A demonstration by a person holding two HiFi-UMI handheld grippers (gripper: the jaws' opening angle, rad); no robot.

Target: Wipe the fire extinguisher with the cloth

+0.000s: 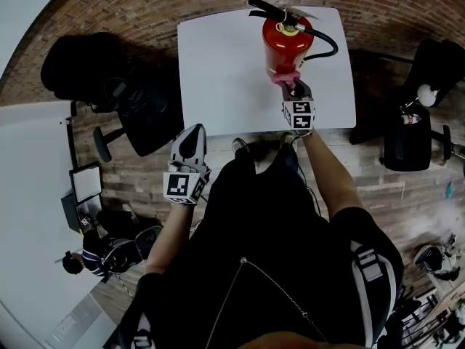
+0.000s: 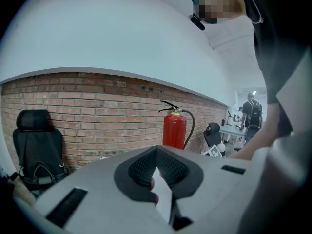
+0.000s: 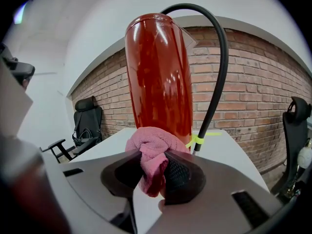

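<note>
risk: a one-sided push could tip the unsteadied fire extinguisher (image 1: 287, 46), upright near the tabletop's (image 1: 218, 71) far edge | right gripper (image 1: 293, 86): arm outstretched, fingers clamped on pink cloth (image 1: 285, 76) against its lower body | left gripper (image 1: 192, 131): held back off the tabletop, fingers closed, empty

Your fire extinguisher (image 1: 287, 46) stands upright near the far edge of the white table (image 1: 218, 71). It is glossy red, with a black hose (image 1: 336, 46) looping down its side. Your pink cloth (image 3: 152, 152), bunched up, sits pinched in your right gripper (image 3: 155, 172) against the cylinder's lower body.
</note>
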